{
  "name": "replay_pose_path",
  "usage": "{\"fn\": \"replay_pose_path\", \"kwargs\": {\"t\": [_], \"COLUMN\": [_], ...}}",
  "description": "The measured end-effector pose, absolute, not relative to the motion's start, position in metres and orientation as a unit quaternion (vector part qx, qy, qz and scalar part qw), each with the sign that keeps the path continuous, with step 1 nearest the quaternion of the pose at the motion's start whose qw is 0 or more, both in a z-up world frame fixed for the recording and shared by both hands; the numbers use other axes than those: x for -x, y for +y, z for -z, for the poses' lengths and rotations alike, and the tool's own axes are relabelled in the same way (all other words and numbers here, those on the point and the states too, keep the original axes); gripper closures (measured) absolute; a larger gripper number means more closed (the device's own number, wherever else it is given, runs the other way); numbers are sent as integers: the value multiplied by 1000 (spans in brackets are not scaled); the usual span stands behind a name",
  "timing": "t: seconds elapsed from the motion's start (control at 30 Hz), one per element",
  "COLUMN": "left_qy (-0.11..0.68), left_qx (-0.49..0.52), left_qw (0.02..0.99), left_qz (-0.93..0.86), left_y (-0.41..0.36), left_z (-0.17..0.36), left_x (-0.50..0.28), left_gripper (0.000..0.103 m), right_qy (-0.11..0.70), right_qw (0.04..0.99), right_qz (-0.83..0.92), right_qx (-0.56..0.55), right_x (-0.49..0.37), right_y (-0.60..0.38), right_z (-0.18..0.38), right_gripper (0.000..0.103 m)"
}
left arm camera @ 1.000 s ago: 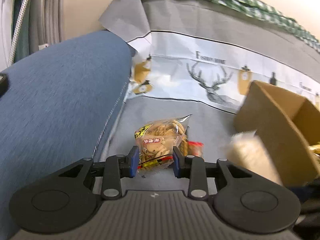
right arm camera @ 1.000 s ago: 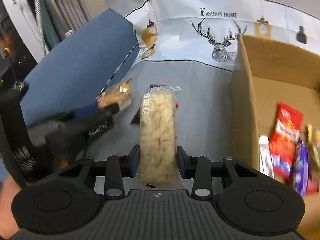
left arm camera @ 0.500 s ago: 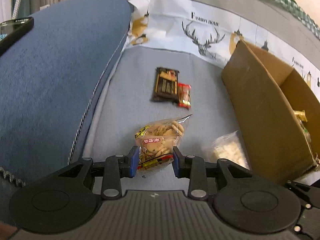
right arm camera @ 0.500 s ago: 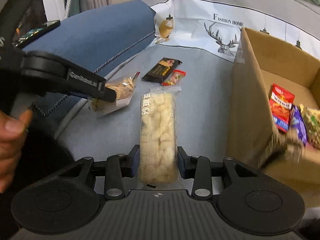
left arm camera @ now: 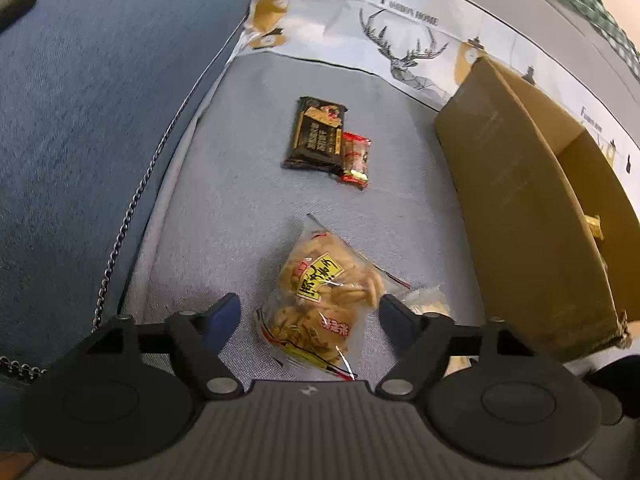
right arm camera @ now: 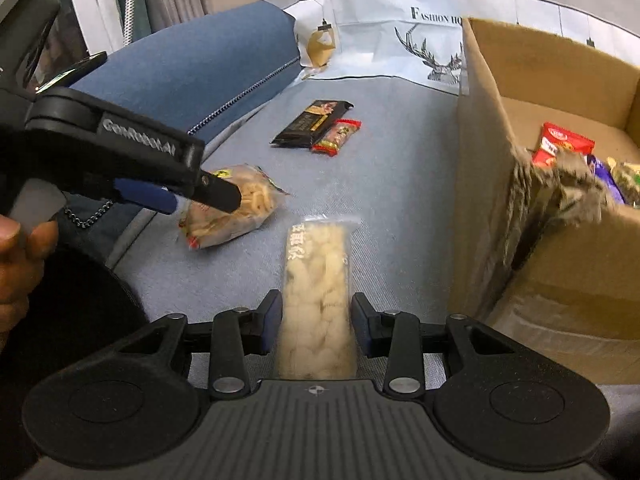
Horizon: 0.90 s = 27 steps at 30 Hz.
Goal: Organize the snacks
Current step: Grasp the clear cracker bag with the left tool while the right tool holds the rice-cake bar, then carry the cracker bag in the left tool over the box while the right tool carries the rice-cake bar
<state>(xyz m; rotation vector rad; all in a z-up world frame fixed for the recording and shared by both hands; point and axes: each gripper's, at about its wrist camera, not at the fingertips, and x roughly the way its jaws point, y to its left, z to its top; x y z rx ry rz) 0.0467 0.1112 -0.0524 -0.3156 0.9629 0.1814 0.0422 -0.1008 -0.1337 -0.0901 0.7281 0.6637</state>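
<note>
A clear bag of fried snack sticks (left arm camera: 320, 300) lies on the grey sofa seat (left arm camera: 240, 200). My left gripper (left arm camera: 310, 306) straddles it with jaws opening, and neither pad touches the bag. The right wrist view shows the same bag (right arm camera: 236, 208) under the left gripper (right arm camera: 196, 200). My right gripper (right arm camera: 316, 314) is shut on a long pale snack pack (right arm camera: 316, 272), low over the seat. Further back lie a black packet (left arm camera: 318, 134) and a small red packet (left arm camera: 355, 156), side by side. An open cardboard box (right arm camera: 488, 160) stands to the right.
Several snack packets, among them a red one (right arm camera: 560, 144), lie in the box. A blue sofa armrest (left arm camera: 100, 100) with a chain trim rises on the left. A deer-print cloth (left arm camera: 400, 40) covers the backrest. A person's hand (right arm camera: 16, 248) holds the left gripper.
My left jaws have spread wide and let go of the snack-stick bag, which now lies on the seat. The right gripper has sunk toward the seat, still holding the pale pack.
</note>
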Motion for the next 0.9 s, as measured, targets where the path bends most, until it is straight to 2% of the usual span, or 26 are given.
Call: {"fn": "replay_pose_path", "kwargs": {"t": [0.17,0.63,0.7,0.77,0.9], "left_qy": [462,488,487,486,476], "left_qx": [160,143,132,119,91], "left_qw": [868,858,861,863,873], "left_qz": [-92,-68,-65,-66,-61], "left_y": [114,109,105,102,92], "left_z": [54,65,65,65,62], "left_x": [-50,-66,-66,-65,-64], "left_gripper": [18,20,28,41,52], "right_qy": [359,356,357,356,355], "right_qw": [876,873,873,873,872], "right_qz": [-320,-328,-329,-329,-331], "right_qx": [41,58,56,55,57], "right_x": [-44,-41,-42,-42,-42], "right_y": [-101,-100,-101,-101,-102], "right_z": [139,142,141,141,142], "right_gripper": [61,64,64,64,64]}}
